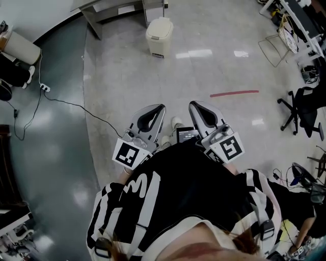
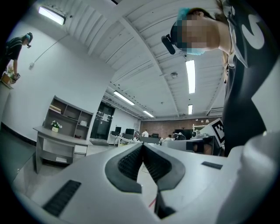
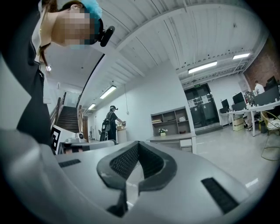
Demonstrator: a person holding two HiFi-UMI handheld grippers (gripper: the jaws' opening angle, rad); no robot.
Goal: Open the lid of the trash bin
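1. Currently I hold both tongs low in front of my waist, side by side, marker cubes nearest my body and tips angled slightly inward toward each other.
2. My left tongs [image 1: 161,108] point forward over the floor [image 1: 127,76]. In the left gripper view their ribbed pads [image 2: 130,162] are pressed together with nothing between them.
3. My right tongs [image 1: 193,104] mirror that pose. Their pads [image 3: 124,162] are likewise pressed together on nothing.
4. Both gripper views are tilted upward and take in the ceiling and the far room.
5. The trash bin [image 1: 159,36] stands on the floor straight ahead, well apart from both tongs and near a grey counter [image 1: 109,10], with its lid down.
6. A red strip [image 1: 234,94] lies on the floor ahead to my right.
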